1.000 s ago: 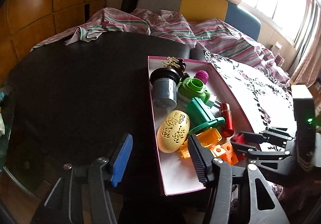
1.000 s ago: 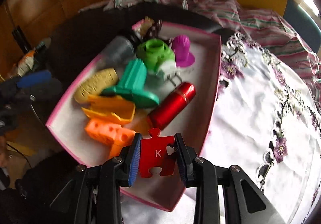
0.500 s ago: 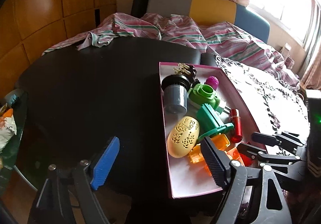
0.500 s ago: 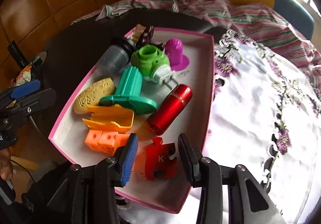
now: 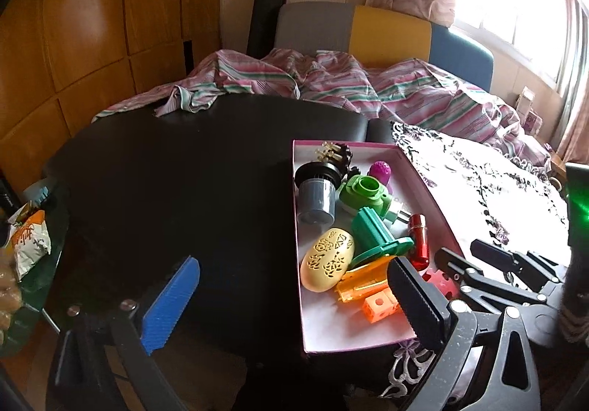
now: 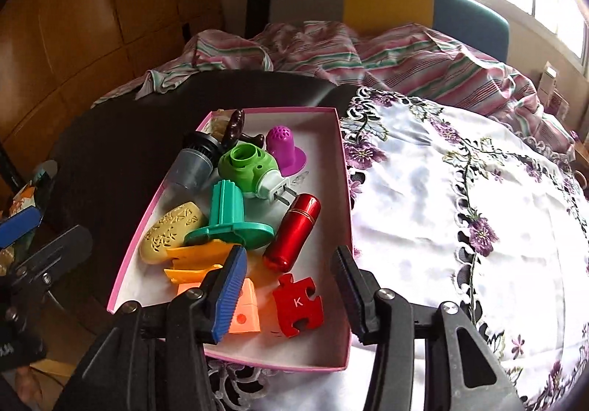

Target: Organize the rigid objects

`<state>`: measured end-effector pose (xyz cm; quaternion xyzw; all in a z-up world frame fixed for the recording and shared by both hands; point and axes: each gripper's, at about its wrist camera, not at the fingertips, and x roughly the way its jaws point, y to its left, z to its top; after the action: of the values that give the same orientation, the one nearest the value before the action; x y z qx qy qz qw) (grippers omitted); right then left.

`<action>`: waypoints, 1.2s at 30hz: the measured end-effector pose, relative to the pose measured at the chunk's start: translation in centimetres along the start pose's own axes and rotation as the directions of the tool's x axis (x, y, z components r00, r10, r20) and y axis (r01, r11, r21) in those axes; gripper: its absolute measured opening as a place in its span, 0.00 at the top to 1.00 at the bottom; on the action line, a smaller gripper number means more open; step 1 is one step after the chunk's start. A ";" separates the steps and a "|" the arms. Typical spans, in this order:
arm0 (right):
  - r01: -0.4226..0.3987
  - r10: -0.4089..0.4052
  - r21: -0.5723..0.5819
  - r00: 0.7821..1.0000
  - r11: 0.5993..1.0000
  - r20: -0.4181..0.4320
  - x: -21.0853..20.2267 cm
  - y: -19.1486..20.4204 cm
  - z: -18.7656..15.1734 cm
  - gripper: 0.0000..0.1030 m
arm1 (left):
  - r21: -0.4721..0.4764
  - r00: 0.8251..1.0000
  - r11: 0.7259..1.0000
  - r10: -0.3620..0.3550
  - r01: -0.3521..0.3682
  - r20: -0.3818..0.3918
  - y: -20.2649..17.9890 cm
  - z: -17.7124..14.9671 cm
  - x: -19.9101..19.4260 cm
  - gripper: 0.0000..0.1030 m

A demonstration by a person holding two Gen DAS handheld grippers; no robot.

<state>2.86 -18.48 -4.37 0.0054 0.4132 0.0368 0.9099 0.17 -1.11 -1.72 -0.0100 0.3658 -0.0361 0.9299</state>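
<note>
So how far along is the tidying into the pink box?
Done: the red puzzle piece lies in the pink box with the red cylinder, green plug and the other toys. In hand: nothing; the right gripper and left gripper are opening, empty. Left: no loose item shows on the tablecloth.

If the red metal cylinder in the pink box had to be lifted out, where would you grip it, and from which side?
Grip the red cylinder across the middle of its round body, coming from above. It lies on its side, slanted, with bare box floor to its right; on its left the teal flanged piece crowds it, so turn the fingers square to its length.
</note>
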 end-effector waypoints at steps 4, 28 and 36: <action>0.027 -0.027 0.010 1.000 1.000 0.007 -0.8 0.1 -0.2 0.52 | 0.014 0.998 0.999 0.050 -0.051 0.029 -0.6 -0.1 -0.9 0.00; 0.042 -0.044 0.024 0.996 0.999 0.082 -2.7 0.7 0.0 0.52 | -0.018 0.996 0.997 0.072 -0.071 0.048 -0.2 -0.3 -2.4 0.00; 0.039 -0.041 0.021 0.996 0.999 0.079 -2.5 0.9 -0.1 0.52 | -0.026 0.996 0.997 0.074 -0.073 0.045 -0.1 -0.4 -1.9 0.03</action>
<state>1.12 -17.79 -2.55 0.0074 0.3772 0.0143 0.9260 -1.45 -1.06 -0.73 -0.0084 0.3451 0.0029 0.9385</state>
